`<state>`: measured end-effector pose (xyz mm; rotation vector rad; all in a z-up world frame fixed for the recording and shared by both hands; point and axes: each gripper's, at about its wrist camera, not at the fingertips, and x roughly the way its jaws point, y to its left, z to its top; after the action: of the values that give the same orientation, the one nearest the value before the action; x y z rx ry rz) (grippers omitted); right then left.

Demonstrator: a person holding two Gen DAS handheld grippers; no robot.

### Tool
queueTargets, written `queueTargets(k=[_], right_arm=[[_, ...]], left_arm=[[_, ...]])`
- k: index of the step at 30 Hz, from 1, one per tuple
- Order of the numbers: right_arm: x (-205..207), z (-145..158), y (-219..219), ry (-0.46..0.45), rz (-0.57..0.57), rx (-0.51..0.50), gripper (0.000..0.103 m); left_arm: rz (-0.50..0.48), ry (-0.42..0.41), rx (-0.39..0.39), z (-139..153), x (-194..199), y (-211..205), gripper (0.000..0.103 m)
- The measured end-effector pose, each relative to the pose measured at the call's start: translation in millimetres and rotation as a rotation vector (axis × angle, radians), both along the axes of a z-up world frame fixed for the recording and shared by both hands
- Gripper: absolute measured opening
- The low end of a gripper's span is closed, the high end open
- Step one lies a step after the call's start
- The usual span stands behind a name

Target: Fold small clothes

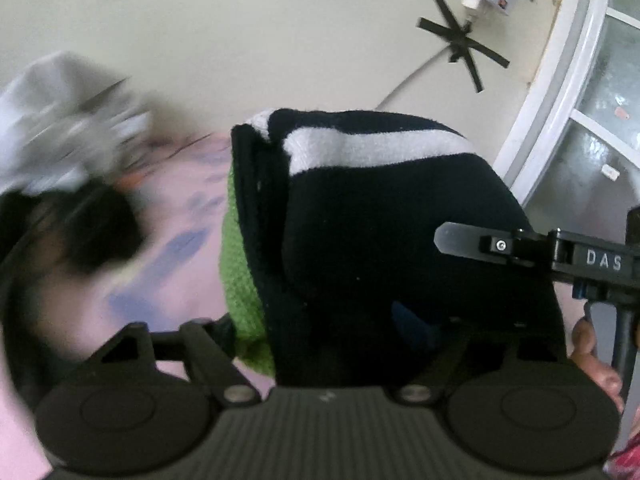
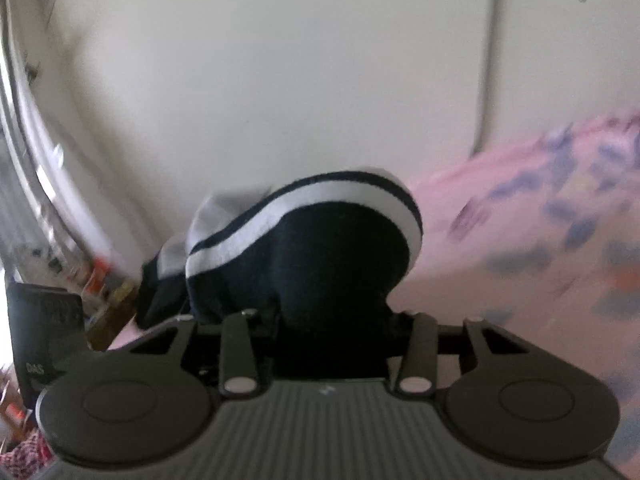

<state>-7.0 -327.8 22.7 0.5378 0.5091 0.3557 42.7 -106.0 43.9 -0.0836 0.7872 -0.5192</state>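
A dark navy garment with white stripes [image 1: 380, 216] fills the middle of the left wrist view, with a green knitted cloth [image 1: 240, 276] bunched against its left side. It drapes over my left gripper [image 1: 332, 344] and hides the fingers, which seem shut on it. My right gripper's finger [image 1: 464, 240] enters from the right and lies against the garment. In the right wrist view the same navy garment [image 2: 320, 256] covers my right gripper [image 2: 328, 332], whose fingers are hidden under the cloth and appear closed on it.
A pink patterned sheet [image 1: 176, 232] [image 2: 540, 216] covers the bed. A blurred pile of grey and dark clothes [image 1: 60, 140] lies at the left. A cream wall with a black tape cross and cable [image 1: 464, 40] is behind. A white window frame [image 1: 560, 92] stands at right.
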Motion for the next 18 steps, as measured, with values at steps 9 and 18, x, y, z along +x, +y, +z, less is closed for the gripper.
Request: queueTargets(k=[9,18], right_arm=[[68.9,-12.4,-136.8,0.028,-0.472,-0.169,0.061],[43.4,-14.6,-161.1,0.024,-0.729,-0.204,0.087]], left_arm=[[-0.041,-0.103,0.131,-0.6,112.3,-179.4,0.077],[-0.049,-0.048,0.174,-24.8,105.0,-189.0,0.076]])
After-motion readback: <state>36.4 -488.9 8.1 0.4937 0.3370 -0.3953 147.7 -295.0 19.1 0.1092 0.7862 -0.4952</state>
